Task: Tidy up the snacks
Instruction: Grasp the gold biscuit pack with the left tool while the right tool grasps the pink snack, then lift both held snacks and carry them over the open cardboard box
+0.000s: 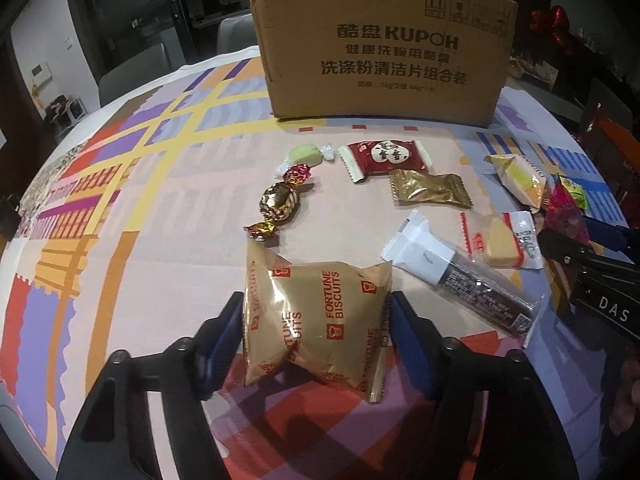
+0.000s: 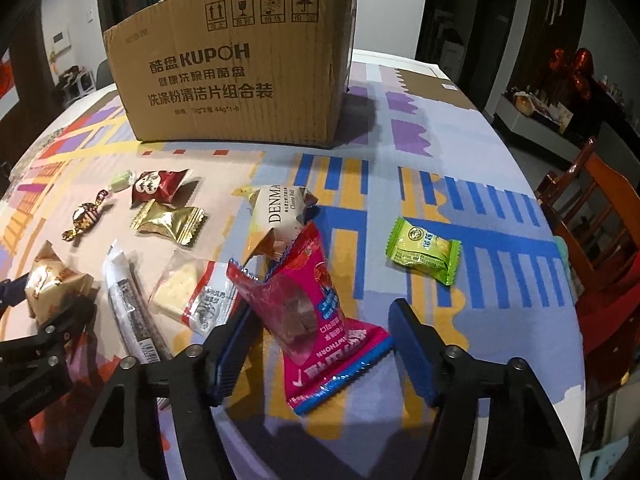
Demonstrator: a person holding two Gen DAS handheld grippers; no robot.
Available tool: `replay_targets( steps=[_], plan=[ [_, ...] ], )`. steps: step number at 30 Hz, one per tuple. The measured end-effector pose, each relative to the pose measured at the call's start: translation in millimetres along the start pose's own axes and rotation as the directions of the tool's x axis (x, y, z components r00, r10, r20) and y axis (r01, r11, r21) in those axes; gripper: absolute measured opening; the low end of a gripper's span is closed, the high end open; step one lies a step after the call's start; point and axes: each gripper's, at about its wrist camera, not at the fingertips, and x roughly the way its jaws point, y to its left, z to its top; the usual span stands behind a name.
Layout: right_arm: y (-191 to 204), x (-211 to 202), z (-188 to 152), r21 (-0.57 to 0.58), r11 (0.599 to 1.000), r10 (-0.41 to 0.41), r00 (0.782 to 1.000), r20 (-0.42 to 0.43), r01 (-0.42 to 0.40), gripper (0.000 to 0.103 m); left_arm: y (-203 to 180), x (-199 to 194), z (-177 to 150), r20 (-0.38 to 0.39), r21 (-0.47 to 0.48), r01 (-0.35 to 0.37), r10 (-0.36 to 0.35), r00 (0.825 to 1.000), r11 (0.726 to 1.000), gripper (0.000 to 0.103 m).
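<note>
Between the left gripper's [image 1: 316, 312] jaws a gold crinkled fortune-biscuit packet [image 1: 316, 320] is clamped, while a pink foil snack pouch [image 2: 316, 320] is flanked, seemingly untouched, by the right gripper's [image 2: 320, 320] jaws.

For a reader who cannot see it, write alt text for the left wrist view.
The left gripper has its blue pads on both sides of a gold Fortune Biscuits pack on a patterned tablecloth. Beyond it lie more wrapped snacks, among them a red pack and a gold pack, before a cardboard box.
</note>
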Motion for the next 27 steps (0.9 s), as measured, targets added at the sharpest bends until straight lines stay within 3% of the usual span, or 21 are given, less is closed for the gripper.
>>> replay_targets(
  steps=[2, 3, 4, 27],
  plan=[
    [0.5, -1.1, 0.1, -0.001, 1.000, 0.007, 1.000, 0.003, -0.007, 0.060, -0.8, -0.6, 0.2, 0.000, 0.002, 0.011, -0.011, 1.000, 1.000, 0.060],
    [1.3, -2.0, 0.0, -0.002, 1.000, 0.013, 1.000, 0.006, -0.013, 0.042, -0.8, -0.9, 0.4, 0.001, 0.004, 0.011, -0.011, 1.000, 1.000, 0.058],
    [1.4, -1.6, -0.1, -0.003, 1.000, 0.025, 1.000, 0.001, -0.025, 0.039, -0.8, -1.3, 0.3, 0.002, 0.004, 0.012, -0.012, 1.000, 1.000, 0.056],
    [9.7, -33.3, 1.9, 0.017, 0.998, 0.067, 0.997, 0.029, -0.068, 0.034, 6.9, -38.5, 3.3, 0.057, -0.007, 0.034, -0.033, 0.998, 0.999, 0.050]
  ],
)
